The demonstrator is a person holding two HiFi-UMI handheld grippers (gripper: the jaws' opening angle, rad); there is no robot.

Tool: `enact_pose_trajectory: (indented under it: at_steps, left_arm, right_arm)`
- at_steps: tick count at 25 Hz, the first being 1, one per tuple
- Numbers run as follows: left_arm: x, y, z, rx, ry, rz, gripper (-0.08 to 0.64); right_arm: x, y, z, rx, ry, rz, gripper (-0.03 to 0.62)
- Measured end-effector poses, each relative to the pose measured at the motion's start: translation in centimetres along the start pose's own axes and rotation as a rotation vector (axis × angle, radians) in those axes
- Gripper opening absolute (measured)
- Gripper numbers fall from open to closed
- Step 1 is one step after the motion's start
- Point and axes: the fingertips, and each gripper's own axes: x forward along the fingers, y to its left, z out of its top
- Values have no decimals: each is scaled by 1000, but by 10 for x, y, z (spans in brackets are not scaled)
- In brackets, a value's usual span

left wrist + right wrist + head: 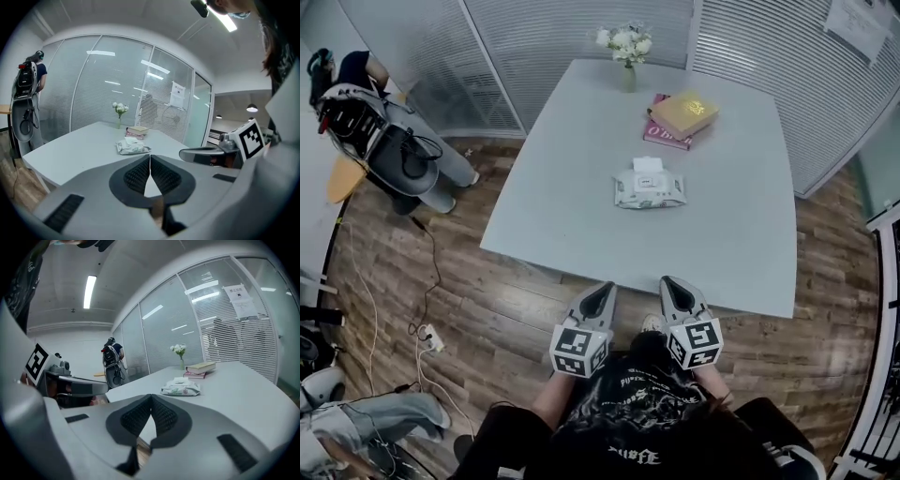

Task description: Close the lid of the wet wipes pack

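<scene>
I hold my left tool (601, 292) and my right tool (674, 287) side by side in front of me, over the wooden floor (506, 309) just short of the near edge of the pale counter (572, 187). Both point toward the counter and slightly down. In the left gripper view the ribbed pads of my left tool meet at the tips with nothing between them, and the right gripper view shows the same for my right tool: both are closed and empty. The wet wipes pack (649, 188) lies flat near the middle of the counter, well apart from both tools, and neither touches it. Its lid (648, 166) is open, standing up at the far side of the pack. Beyond the pack, toward the far right of the counter, a yellow book (685, 112) rests on a pink book (660, 133). A small vase of white flowers (625, 45) stands at the far edge, in front of the glass wall with blinds (544, 47).
</scene>
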Motion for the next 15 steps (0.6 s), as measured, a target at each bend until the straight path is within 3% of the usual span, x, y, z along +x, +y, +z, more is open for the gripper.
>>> enact_pose_trajectory:
  at_steps: [8,12,15]
  left_arm:
    - [71,4,21,-50,-22,69,8]
    - [100,0,30,-51,-27,87,8]
    - [108,2,36,-41,-22,98,8]
  right_arm:
    - [33,-61,26,-37,0,77,-2]
    - [46,-79,26,-32,45,180,-2]
    - [51,-91,31,-36,54,173,-2]
